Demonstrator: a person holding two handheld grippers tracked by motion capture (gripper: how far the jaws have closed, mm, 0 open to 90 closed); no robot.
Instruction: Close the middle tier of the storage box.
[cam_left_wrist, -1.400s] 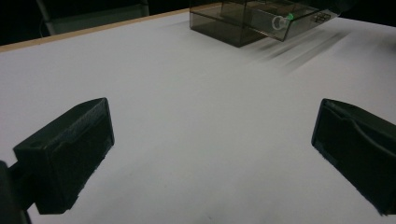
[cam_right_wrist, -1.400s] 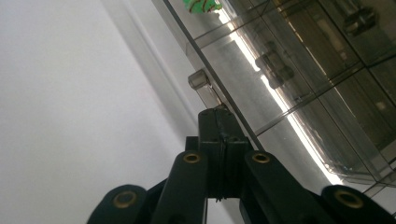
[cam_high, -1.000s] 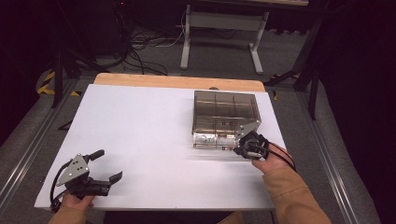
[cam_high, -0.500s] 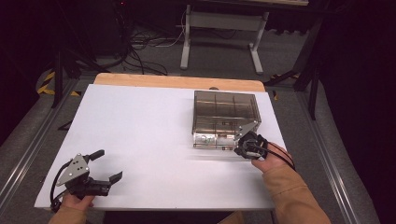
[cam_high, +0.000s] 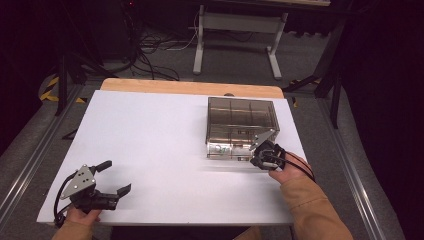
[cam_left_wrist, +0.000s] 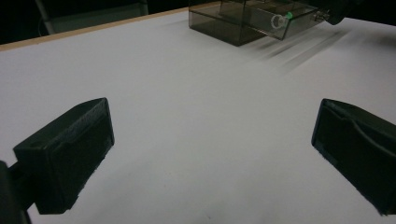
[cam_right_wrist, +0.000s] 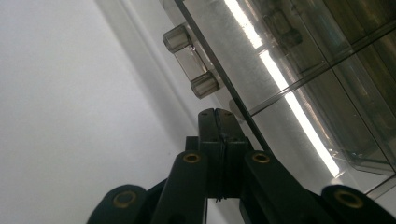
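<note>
High view: a white table with a wooden strip along its far edge carries a smoky clear plastic organiser box, divided into compartments, in the far right part of the table. The right gripper, held by a hand in a tan sleeve, sits at the box's near right corner with its tips against the front face. The left gripper rests near the table's near left corner, well apart from the box, with its two black jaws spread wide and nothing between them.

Left gripper view: both jaws stand far apart over bare white table. The box lies toward the far edge, and a small clear ring handle with a green spot shows on its front.

Right gripper view: the jaws are pressed fully together, gripping nothing. Their joined tip lies at the bottom edge of the box front, just beside a clear drawer handle with two round posts.
</note>
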